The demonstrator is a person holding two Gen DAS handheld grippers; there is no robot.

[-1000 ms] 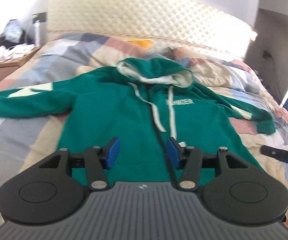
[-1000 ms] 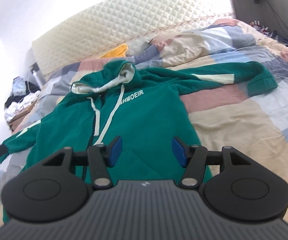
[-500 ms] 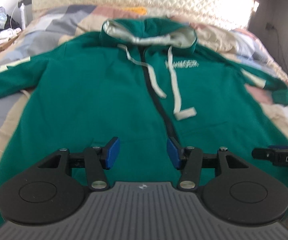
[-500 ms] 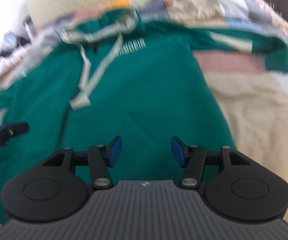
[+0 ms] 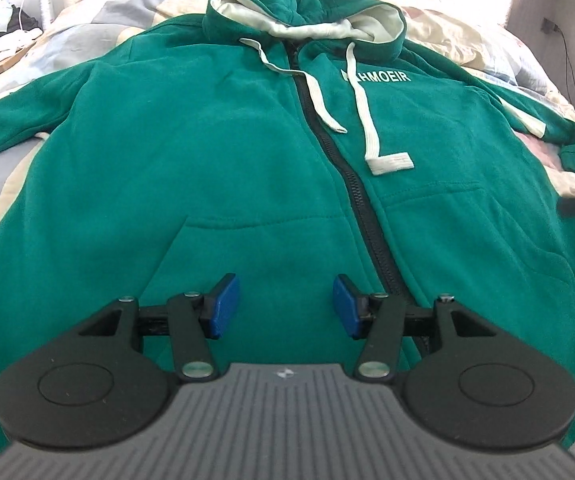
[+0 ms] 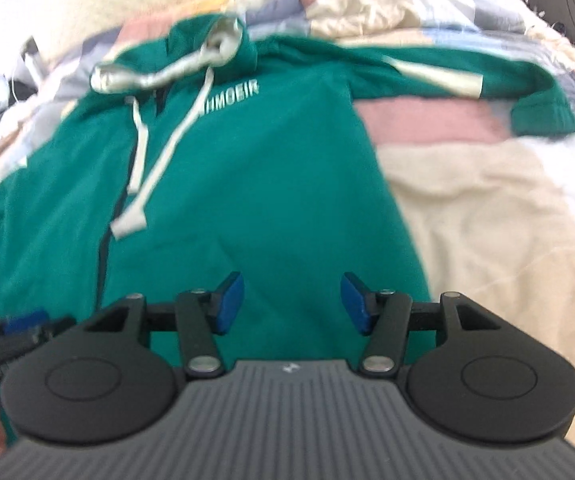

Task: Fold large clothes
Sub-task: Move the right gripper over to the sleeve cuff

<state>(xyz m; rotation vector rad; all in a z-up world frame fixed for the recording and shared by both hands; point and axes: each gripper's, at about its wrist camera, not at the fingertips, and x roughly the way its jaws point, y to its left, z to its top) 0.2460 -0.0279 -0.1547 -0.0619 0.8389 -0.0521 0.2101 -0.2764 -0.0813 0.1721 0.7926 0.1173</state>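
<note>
Green fleece, the hoodie point(image 5: 215, 168) lay flat and unfolded on the bed point(image 6: 487, 208), sleeves spread; we held both grippers, left point(image 5: 283, 306) and right point(image 6: 291, 302), above its hem, fingers apart and empty, every fold remaining.

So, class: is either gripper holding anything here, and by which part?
Nothing is held. The left gripper and right gripper are open above the green hoodie.

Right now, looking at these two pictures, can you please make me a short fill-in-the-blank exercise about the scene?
1. The hoodie lying spread on the bed is ____ in colour.
2. The front zipper of the hoodie is ____.
3. Between the pads of the left gripper there is ____.
4. The drawstrings are ____ in colour.

Missing words: green; closed; nothing; white
</note>
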